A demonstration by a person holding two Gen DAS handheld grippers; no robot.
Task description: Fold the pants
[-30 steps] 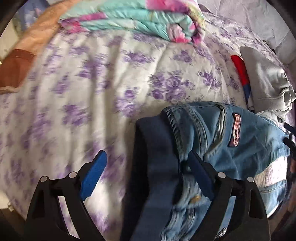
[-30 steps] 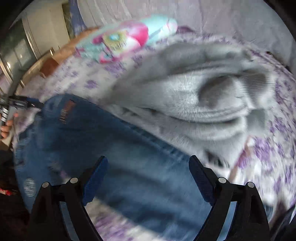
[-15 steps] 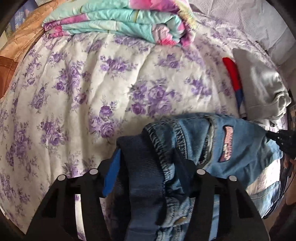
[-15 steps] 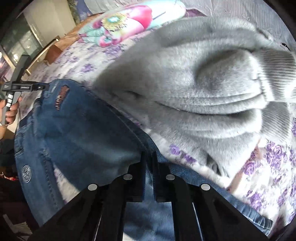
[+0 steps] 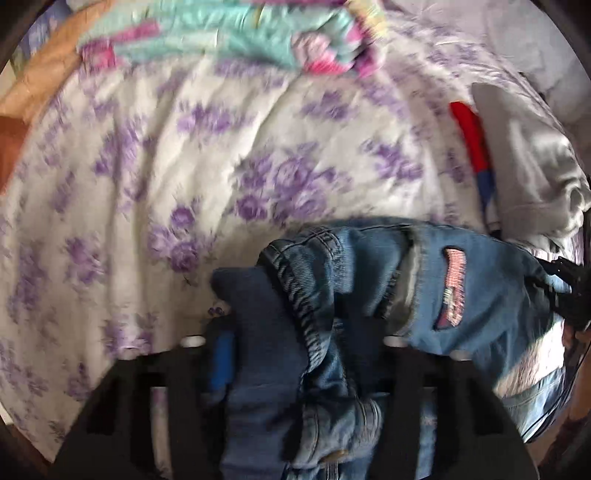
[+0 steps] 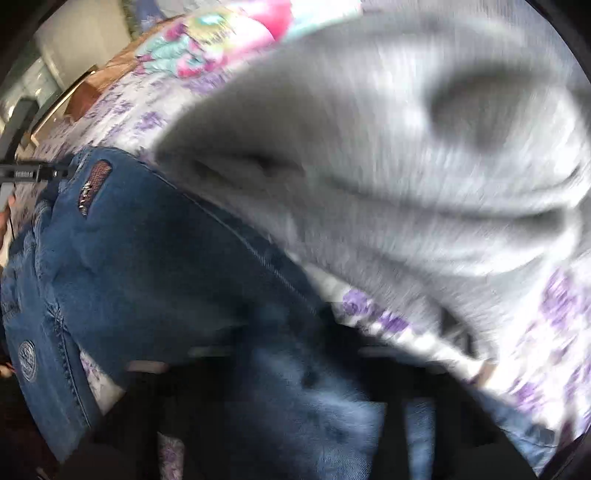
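Note:
Blue denim pants (image 5: pixel 424 295) lie on a bed with a purple-flowered cover (image 5: pixel 184 166). My left gripper (image 5: pixel 291 354) is shut on the bunched waistband, with dark lining folded over between its fingers. The pants stretch rightward to my right gripper, seen as a dark shape at the right edge. In the right wrist view my right gripper (image 6: pixel 295 354) is shut on a leg of the pants (image 6: pixel 166 258); its fingers are blurred and partly hidden by cloth.
A grey sweater (image 6: pixel 388 147) lies right beside the pants, also seen in the left wrist view (image 5: pixel 528 162). A red and blue garment (image 5: pixel 474 147) lies next to it. A folded colourful blanket (image 5: pixel 240 33) sits at the far side of the bed.
Both grippers were open a second ago and have closed on the pants. The left one grips the waistband, the right one a leg. Both views are now blurred by motion.

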